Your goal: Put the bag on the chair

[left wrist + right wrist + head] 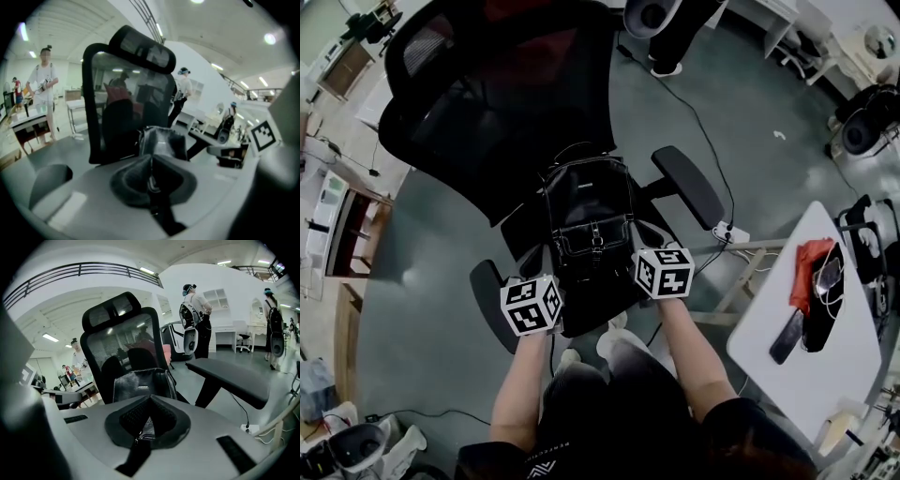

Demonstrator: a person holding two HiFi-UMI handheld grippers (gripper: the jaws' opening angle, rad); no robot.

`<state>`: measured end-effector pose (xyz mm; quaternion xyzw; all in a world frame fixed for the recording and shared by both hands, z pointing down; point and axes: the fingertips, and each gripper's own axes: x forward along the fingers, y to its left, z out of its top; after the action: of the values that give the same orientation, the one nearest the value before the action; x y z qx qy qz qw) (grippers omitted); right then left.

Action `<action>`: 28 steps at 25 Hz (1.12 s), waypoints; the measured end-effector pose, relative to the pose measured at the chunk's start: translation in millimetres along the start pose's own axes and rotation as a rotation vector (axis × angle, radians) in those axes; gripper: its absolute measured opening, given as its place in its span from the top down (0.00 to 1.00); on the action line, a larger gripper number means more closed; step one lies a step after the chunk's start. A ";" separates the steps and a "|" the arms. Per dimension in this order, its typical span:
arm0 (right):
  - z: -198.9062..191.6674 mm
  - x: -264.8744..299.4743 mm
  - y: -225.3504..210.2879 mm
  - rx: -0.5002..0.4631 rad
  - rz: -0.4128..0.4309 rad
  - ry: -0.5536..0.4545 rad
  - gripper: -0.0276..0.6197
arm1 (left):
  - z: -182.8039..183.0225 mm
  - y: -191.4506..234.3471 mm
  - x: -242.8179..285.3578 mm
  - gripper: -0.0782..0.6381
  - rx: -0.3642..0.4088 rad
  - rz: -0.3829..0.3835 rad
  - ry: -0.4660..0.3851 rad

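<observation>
A black leather bag [586, 220] stands upright on the seat of a black mesh office chair [487, 112], leaning towards its backrest. My left gripper [542, 262] is at the bag's lower left and my right gripper [649, 236] at its lower right. In the left gripper view the left gripper [151, 177] is shut on a bag strap with a metal fitting, with the bag [161, 143] just ahead. In the right gripper view the right gripper [148, 422] is shut on a strap with a buckle, below the bag [140, 383]. The seat under the bag is hidden.
The chair's armrests [689, 186] [490, 302] flank the bag. A white table [769, 361] at the right carries a red cloth [811, 262] and a dark phone [787, 337]. A power strip [729, 232] and cable lie on the floor. A person [670, 37] stands beyond the chair.
</observation>
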<state>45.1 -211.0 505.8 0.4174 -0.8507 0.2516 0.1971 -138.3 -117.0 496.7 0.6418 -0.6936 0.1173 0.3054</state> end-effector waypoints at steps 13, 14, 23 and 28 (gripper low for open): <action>-4.1 -17.0 9.9 -0.010 0.016 0.026 0.96 | 2.5 -4.4 -13.7 0.87 0.025 -0.004 0.005; -3.7 -17.1 10.0 -0.011 0.016 0.027 0.96 | 2.3 -4.4 -14.1 0.87 0.025 -0.002 0.007; -4.0 -15.8 12.0 -0.017 0.033 0.043 0.96 | -3.2 -6.9 -17.1 0.87 0.016 0.002 0.024; -6.8 -14.7 15.7 -0.015 0.047 0.048 0.96 | -3.5 -7.5 -21.5 0.87 0.023 0.014 0.033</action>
<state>41.8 -189.8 499.0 0.3898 -0.8570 0.2598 0.2146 -130.3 -98.6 485.3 0.6385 -0.6915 0.1378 0.3086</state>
